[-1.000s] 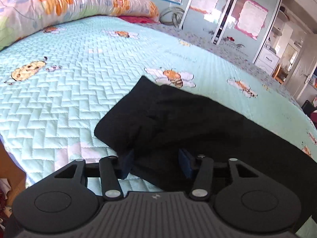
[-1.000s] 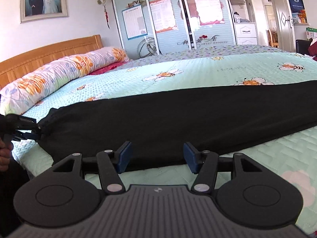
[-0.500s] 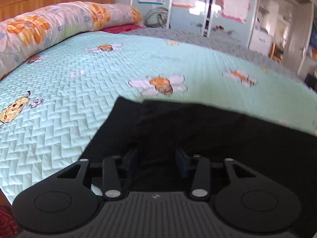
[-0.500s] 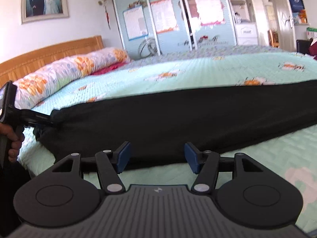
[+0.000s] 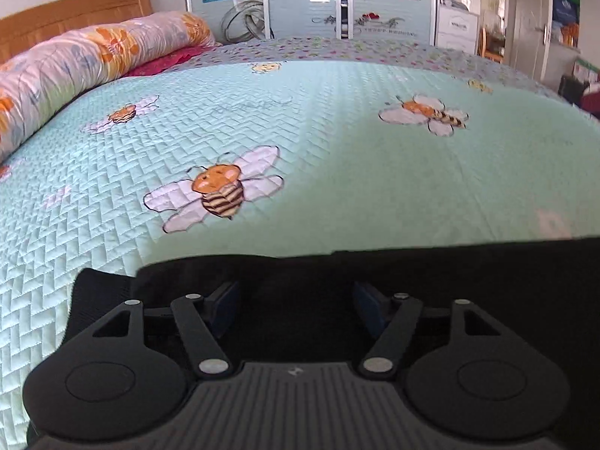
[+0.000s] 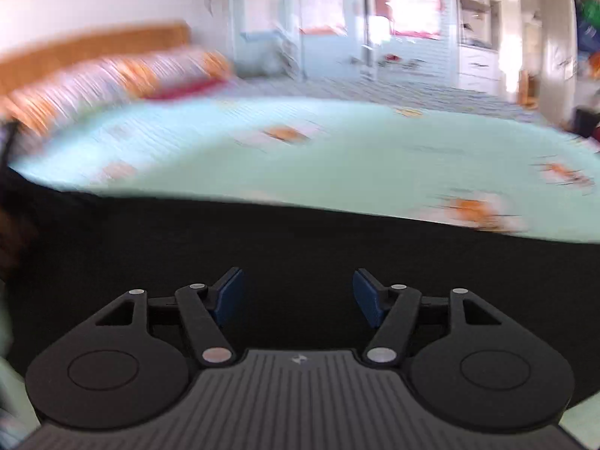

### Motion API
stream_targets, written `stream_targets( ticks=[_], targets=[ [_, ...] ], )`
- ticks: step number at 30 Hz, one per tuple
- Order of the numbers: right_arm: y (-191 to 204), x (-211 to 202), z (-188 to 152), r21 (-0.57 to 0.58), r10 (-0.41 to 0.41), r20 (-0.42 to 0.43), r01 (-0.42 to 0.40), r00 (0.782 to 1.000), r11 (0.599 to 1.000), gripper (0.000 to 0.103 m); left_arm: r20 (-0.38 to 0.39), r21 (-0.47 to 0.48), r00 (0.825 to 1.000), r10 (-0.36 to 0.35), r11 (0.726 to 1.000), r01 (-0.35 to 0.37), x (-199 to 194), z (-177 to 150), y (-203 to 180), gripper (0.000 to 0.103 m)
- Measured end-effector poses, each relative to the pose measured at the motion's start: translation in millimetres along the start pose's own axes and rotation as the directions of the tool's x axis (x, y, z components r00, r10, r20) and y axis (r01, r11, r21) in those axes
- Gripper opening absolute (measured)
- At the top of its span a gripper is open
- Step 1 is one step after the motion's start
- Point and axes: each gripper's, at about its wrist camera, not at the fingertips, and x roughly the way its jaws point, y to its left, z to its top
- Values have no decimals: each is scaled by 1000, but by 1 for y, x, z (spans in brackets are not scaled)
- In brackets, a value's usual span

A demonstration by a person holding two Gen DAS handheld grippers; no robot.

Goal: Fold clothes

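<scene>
Now, up close, the left gripper (image 5: 296, 307) sits low over the black garment (image 5: 468, 281), fingers spread wide with dark cloth lying between the blue pads (image 5: 225, 302) but nothing pinched. Same story on the right gripper (image 6: 298, 296): wide apart, poised over the cloth, gripping nothing. The right view is smeared with blur, so fine detail is lost there.

That black garment lies flat along the near edge of the bed, a long dark band running left to right across both views, its long axis parallel to that edge. One end, with a small tab (image 5: 99, 285) poking out, shows at the left of the left-wrist view; the other runs off frame to the right.

My read: both tools are lining up for a grasp on the near portion. Whether this is an early fold or a later one, the band alone cannot say.

Beyond it stretches the mint bee-print quilt (image 5: 337, 157), then the floral bolster (image 5: 86, 56) and wooden headboard (image 5: 75, 11).
</scene>
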Motion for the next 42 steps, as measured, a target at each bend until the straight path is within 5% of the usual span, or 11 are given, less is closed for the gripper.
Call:
stream_targets(
  ticks=[2, 4, 10, 15, 19, 22, 25, 30, 32, 37, 42],
  targets=[
    [-45, 3, -1, 52, -137, -23, 138, 990, 989, 64, 26, 5, 1000, -8, 1000, 8, -4, 6, -9, 68],
    [-68, -9, 8, 137, -151, 23, 147, 988, 980, 63, 51, 10, 999, -16, 1000, 16, -8, 12, -18, 68],
    [3, 30, 30, 55, 155, -4, -155, 988, 986, 66, 70, 165, 997, -40, 986, 28, 0, 15, -76, 69],
    [-7, 73, 33, -16, 166, -108, -169, 980, 986, 66, 65, 136, 998, -16, 991, 7, 17, 10, -74, 92],
    [-97, 55, 24, 107, -33, -107, 45, 994, 993, 66, 69, 91, 997, -32, 996, 26, 6, 16, -62, 92],
    [-161, 26, 9, 252, -191, -120, 216, 974, 943, 64, 96, 72, 995, -23, 997, 16, -15, 18, -66, 88],
    [-164, -16, -3, 298, -232, -50, 236, 972, 925, 65, 126, 74, 987, -98, 993, 89, -46, 10, -84, 88],
    [-121, -37, -27, 139, -87, -42, 92, 995, 986, 70, 123, 223, 959, -254, 949, 222, -94, -15, -136, 88],
    [-128, -40, -45, 89, -148, -85, 155, 985, 984, 70, 90, 270, 954, -287, 929, 254, -106, -32, -149, 88],
    [-178, -84, -64, 279, -317, -8, 307, 948, 910, 70, 55, 364, 946, -321, 888, 280, -129, -63, -173, 87],
    [-164, -72, -45, 166, -298, 36, 288, 954, 943, 71, 57, 453, 928, -368, 838, 304, -136, -56, -215, 88]
  ],
)
